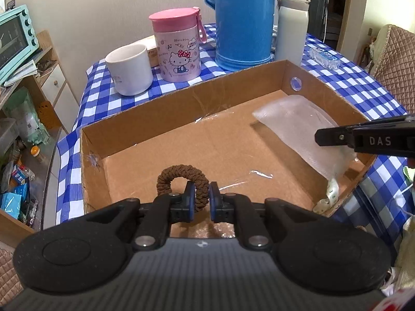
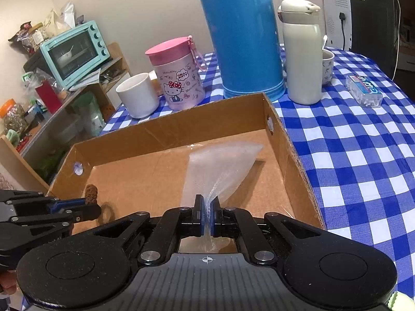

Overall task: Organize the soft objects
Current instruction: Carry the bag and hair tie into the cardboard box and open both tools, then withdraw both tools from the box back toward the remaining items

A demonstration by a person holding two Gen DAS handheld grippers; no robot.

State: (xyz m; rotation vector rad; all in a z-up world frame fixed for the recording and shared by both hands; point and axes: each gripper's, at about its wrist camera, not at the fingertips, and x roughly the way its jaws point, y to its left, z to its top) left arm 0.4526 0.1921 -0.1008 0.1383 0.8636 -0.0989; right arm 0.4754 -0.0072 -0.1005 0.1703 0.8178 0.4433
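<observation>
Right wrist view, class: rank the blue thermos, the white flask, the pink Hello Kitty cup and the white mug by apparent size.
1. blue thermos, top cropped
2. white flask
3. pink Hello Kitty cup
4. white mug, close to the cup but shorter
</observation>
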